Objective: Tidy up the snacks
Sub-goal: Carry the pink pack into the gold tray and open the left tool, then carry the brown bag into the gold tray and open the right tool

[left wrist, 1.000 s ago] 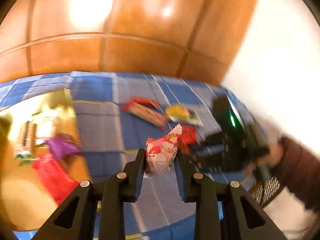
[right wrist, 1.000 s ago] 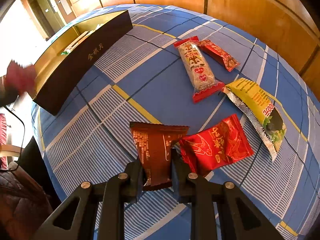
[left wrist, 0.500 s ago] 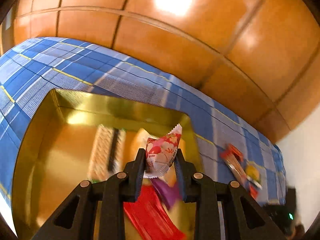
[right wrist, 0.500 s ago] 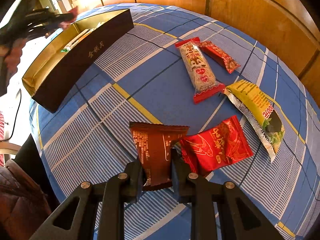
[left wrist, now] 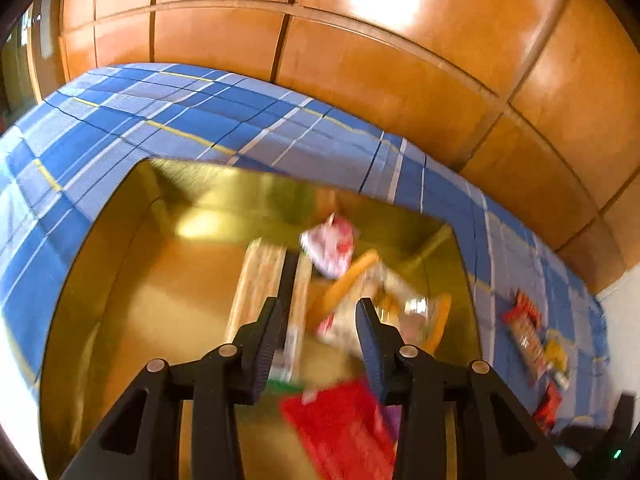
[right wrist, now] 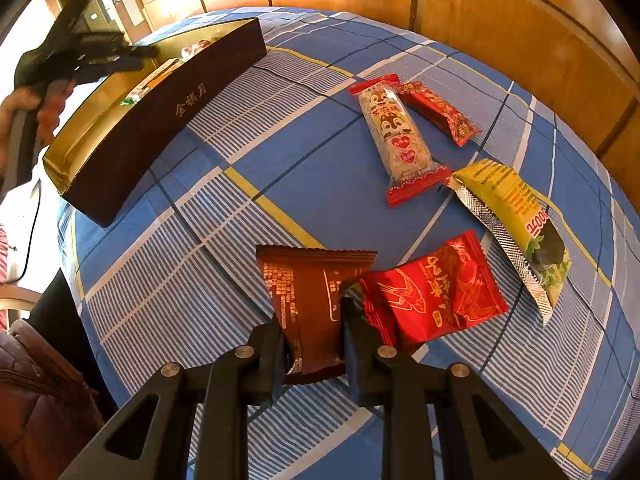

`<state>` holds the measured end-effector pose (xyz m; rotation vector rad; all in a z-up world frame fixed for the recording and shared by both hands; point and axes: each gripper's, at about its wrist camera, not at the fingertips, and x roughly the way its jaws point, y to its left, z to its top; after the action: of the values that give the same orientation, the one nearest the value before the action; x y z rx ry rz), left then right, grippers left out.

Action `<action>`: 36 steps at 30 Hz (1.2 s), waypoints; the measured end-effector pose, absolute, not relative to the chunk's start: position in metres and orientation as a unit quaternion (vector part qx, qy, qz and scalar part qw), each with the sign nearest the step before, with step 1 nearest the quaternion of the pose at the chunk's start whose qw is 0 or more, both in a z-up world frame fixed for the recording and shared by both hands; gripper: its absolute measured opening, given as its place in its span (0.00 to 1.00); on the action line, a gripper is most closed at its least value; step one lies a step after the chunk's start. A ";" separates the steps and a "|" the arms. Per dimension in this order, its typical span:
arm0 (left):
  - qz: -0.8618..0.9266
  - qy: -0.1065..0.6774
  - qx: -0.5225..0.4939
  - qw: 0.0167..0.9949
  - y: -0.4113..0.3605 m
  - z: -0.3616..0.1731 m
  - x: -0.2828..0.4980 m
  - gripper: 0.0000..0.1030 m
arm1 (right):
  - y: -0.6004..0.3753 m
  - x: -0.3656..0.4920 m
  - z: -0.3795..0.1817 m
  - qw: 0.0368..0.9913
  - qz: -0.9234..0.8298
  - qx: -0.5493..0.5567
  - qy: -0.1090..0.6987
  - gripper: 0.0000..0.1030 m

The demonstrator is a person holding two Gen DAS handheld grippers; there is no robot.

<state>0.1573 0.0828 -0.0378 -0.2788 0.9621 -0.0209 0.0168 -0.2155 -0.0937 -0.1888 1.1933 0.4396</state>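
Observation:
My left gripper [left wrist: 320, 308] hangs over the gold-lined box [left wrist: 160, 272] with its jaws opening and nothing pressed between them. A pink-and-white snack [left wrist: 330, 248] is blurred just beyond the fingertips, free of the pads, above other snacks in the box. My right gripper [right wrist: 312, 320] is shut on a brown packet [right wrist: 308, 280] held low over the blue checked cloth [right wrist: 320, 184]. Beside it lies a red packet [right wrist: 432, 292]. The box [right wrist: 160, 120] shows in the right wrist view at far left, with the left gripper [right wrist: 140, 56] above it.
On the cloth lie a squirrel-print bar [right wrist: 396, 136], a small red packet [right wrist: 440, 114] and a yellow-green packet [right wrist: 516, 216]. The box holds a long beige bar [left wrist: 260, 280], a red packet [left wrist: 340, 428] and an orange-edged packet [left wrist: 384, 300]. Wood panelling [left wrist: 360, 60] rises behind the table.
My left gripper swung from the loose snacks over to the box, then spread its jaws, and the pink-and-white snack left them. The right gripper kept still with the brown packet.

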 end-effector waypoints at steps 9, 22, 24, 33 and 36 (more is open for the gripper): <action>0.008 0.450 -0.101 0.888 0.075 -0.036 0.096 0.37 | -0.215 0.015 -0.093 0.803 0.199 -0.087 0.555 0.25; 0.009 0.444 -0.080 0.893 0.073 -0.040 0.061 0.39 | -0.212 0.010 -0.095 0.816 0.179 -0.100 0.540 0.26; 0.011 0.445 -0.082 0.891 0.074 -0.042 0.058 0.39 | -0.210 0.008 -0.095 0.820 0.172 -0.102 0.536 0.26; 0.027 0.429 -0.070 0.900 0.083 -0.041 0.048 0.39 | -0.204 0.002 -0.094 0.834 0.134 -0.099 0.526 0.24; 0.032 0.424 -0.069 0.902 0.089 -0.039 0.045 0.39 | -0.201 0.001 -0.092 0.835 0.118 -0.101 0.527 0.23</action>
<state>0.0450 0.0895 -0.0392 -0.1423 0.8773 0.0670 0.0014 -0.2008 -0.0923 -0.2133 1.1170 0.2494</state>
